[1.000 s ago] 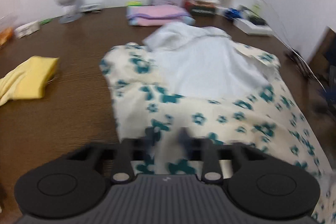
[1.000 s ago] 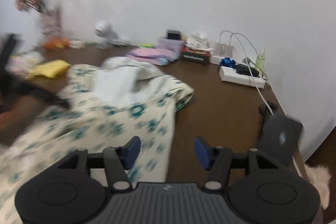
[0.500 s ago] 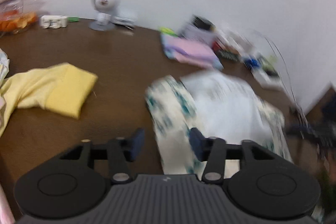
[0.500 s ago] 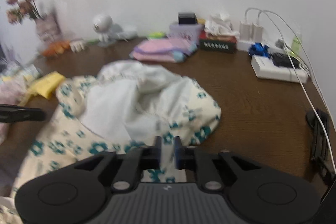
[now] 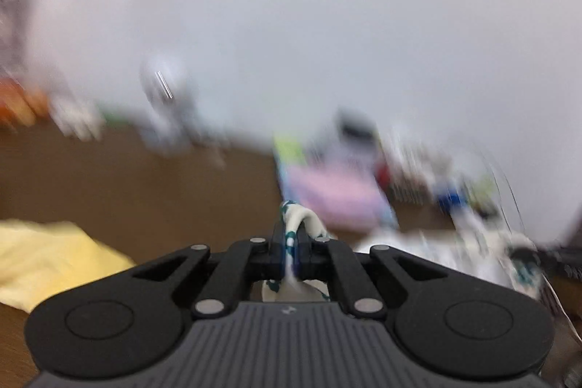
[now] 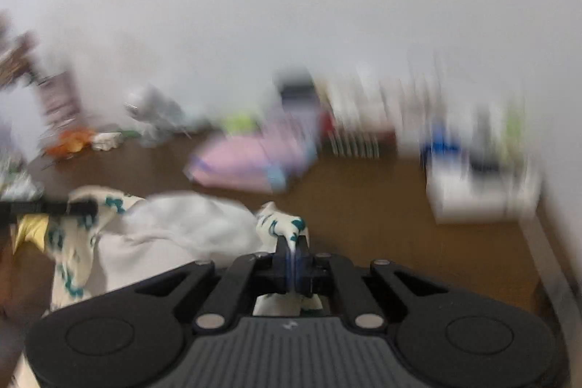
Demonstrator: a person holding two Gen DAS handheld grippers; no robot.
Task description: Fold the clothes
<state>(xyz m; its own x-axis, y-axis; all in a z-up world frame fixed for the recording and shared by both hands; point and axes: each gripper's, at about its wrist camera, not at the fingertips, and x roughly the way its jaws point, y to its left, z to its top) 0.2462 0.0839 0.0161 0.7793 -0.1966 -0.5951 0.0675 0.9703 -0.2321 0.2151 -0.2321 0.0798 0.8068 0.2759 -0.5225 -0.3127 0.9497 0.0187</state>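
Floral garment, cream with teal flowers and a white lining, is pinched at 2 places and lies partly on the brown surface. Left tongs are clamped tight on a fold of the cloth, which pokes up between the fingers and curls over toward 1 o'clock. Right tongs are likewise closed on a bunched edge of the same garment, a small tuft rising above the fingers at 12 o'clock. In the right wrist view the rest of the cloth spreads from the tongs toward 9 o'clock, its white lining facing up, and the other tool's dark fingers reach in from the frame's edge at 9 o'clock and meet the flowered edge.

Both views are heavily blurred. A yellow cloth lies on the surface at 8 o'clock in the left wrist view, apart from the garment. A folded pink pile rests farther back at 12 o'clock, near the white wall. A small white round device stands at 11 o'clock against the wall, and a white block sits at 2 o'clock among smeared objects too blurred to name.
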